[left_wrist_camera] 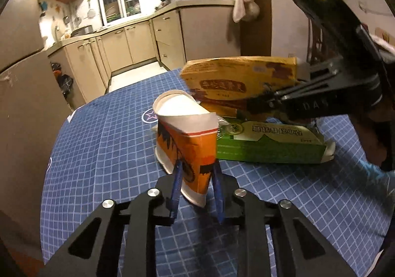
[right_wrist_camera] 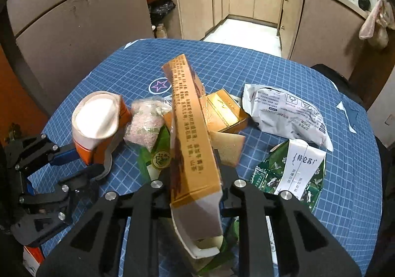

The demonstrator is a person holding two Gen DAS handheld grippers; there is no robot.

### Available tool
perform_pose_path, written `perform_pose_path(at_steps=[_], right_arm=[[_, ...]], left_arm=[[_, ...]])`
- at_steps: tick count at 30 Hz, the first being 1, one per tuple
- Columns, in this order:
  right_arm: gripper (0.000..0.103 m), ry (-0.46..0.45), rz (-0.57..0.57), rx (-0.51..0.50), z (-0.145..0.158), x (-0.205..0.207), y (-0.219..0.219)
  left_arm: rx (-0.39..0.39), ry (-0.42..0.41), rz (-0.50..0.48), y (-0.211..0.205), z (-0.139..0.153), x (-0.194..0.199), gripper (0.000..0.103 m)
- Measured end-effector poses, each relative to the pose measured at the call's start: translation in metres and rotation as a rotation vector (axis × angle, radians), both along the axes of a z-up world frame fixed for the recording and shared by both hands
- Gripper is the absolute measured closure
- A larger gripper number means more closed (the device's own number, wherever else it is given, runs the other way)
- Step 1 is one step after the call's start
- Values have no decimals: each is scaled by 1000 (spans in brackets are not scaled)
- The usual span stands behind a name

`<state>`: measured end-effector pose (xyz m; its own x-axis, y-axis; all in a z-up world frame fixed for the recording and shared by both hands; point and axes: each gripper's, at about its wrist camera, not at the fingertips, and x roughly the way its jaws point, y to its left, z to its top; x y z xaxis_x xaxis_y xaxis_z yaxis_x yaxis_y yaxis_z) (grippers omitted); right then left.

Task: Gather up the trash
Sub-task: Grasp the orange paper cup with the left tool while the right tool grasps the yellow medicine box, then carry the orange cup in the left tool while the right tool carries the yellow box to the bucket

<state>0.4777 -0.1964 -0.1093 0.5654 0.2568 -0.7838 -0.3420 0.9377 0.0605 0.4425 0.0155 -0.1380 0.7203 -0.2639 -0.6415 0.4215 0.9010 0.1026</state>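
Observation:
My left gripper (left_wrist_camera: pixel 197 170) is shut on a squashed orange paper cup (left_wrist_camera: pixel 185 136), its blue pads pinching the cup's lower part; the cup's white mouth faces up and away. The same cup (right_wrist_camera: pixel 98 124) and the left gripper (right_wrist_camera: pixel 81 161) show at the left of the right wrist view. My right gripper (right_wrist_camera: pixel 195 168) is shut on a long yellow-brown carton (right_wrist_camera: pixel 190 133), which stands on edge between its jaws. In the left wrist view that carton (left_wrist_camera: pixel 237 79) is lifted above a green box (left_wrist_camera: pixel 269 143), with the right gripper (left_wrist_camera: pixel 256 101) clamped on its end.
On the blue gridded table cover (right_wrist_camera: pixel 246 64) lie a white printed pouch (right_wrist_camera: pixel 288 111), a green and white milk carton (right_wrist_camera: pixel 291 168), a gold box (right_wrist_camera: pixel 227 111) and a crumpled clear wrapper (right_wrist_camera: pixel 145 121). Kitchen cabinets (left_wrist_camera: pixel 138 42) stand beyond the table's far edge.

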Motion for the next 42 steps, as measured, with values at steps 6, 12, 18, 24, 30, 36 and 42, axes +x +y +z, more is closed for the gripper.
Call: perform_pose_path(at_steps=[6,12,18,24,30,36,42], right_arm=[[84,-48,-27,38,5,-10,-8],[85,-103,-48,69,19,-28,-12],[85,-149,-91,108,33,-53,-28],[85,-211,-167,141,54,-83,-58],[84,-286,-245,119,76,-121,-88],[84,-332,-333,87,82,-163,-118],[84,-369,-428,60,85,-202,-152]], left_arm=[[-87,-30,67,29,14,-11,84],[-142,-73,123,45,35,-23,86],[-182,-119,150,49,62,-40,87],[-206,-151,142,30,90,-59,87],[-224,-172,118,2,111,-72,87],[-246,-187,69,-42,130,-86,87],[-251,-202,0,-94,139,-106,87]])
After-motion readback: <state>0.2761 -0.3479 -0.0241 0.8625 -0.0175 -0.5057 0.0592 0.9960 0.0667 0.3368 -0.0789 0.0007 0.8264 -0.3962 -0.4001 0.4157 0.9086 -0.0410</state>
